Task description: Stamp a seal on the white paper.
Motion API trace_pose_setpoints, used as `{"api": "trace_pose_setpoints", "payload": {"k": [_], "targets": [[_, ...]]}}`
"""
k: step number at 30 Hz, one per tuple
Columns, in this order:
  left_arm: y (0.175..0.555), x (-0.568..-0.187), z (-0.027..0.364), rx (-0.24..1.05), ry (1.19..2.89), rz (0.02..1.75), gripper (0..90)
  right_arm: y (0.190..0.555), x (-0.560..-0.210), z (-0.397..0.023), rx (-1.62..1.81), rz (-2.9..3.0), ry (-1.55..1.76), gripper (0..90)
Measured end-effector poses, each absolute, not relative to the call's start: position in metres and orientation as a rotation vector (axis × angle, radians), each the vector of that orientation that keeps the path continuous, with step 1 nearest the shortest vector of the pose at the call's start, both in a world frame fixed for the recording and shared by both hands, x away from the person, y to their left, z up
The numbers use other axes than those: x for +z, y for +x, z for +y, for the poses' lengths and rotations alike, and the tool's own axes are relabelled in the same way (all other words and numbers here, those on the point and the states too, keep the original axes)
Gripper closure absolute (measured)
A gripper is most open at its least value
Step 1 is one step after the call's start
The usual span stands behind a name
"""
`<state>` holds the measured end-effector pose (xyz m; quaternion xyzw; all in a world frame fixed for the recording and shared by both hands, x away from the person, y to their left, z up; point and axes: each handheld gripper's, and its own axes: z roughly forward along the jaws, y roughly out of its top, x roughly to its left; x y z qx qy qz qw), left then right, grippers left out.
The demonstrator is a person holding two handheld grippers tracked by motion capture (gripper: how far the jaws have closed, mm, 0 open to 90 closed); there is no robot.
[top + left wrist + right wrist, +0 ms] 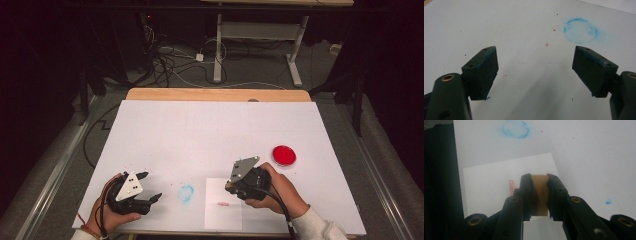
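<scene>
Right gripper [539, 195] clamps a brown wooden stamp [540, 192] just above the white paper sheet [223, 202] with red print [511, 187], near edge of table [210, 125]. Left gripper [535, 72] open, empty, at near left beside blue smudge [580, 30]. Red ink pad [284, 155] sits right, farther out.

table [150, 125]: white | on it: paper sheet [222, 212], red ink pad [284, 155]

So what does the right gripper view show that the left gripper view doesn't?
Right gripper view: the right gripper shut on a brown wooden stamp, above a white paper sheet bearing a red stamped mark.
Left gripper view: the left gripper open with nothing between its jaws, and small red specks.
Both: the blue ring smudge on the white table cover.
</scene>
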<state>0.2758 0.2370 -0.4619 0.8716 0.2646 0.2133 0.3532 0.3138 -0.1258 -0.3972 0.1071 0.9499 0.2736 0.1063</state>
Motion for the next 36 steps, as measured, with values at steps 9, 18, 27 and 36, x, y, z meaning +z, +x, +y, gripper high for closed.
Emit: {"api": "trace_pose_setpoints", "payload": {"k": [9, 18, 27, 36], "targets": [[0.275, -0.461, 0.238, 0.558, 2.248, 0.687, 20.4, 0.313, -0.386, -0.142, 0.913, 2.699, 0.357, 76.7], [0.275, -0.461, 0.238, 0.56, 2.25, 0.687, 20.4, 0.312, -0.385, -0.158, 0.972, 2.625, 0.381, 76.7], [0.277, -0.462, 0.239, 0.555, 2.248, 0.693, 20.5, 0.313, -0.388, -0.167, 0.97, 2.629, 0.402, 76.7], [0.281, -0.464, 0.24, 0.545, 2.251, 0.688, 20.5, 0.318, -0.387, -0.177, 0.936, 2.63, 0.439, 76.7]]}}
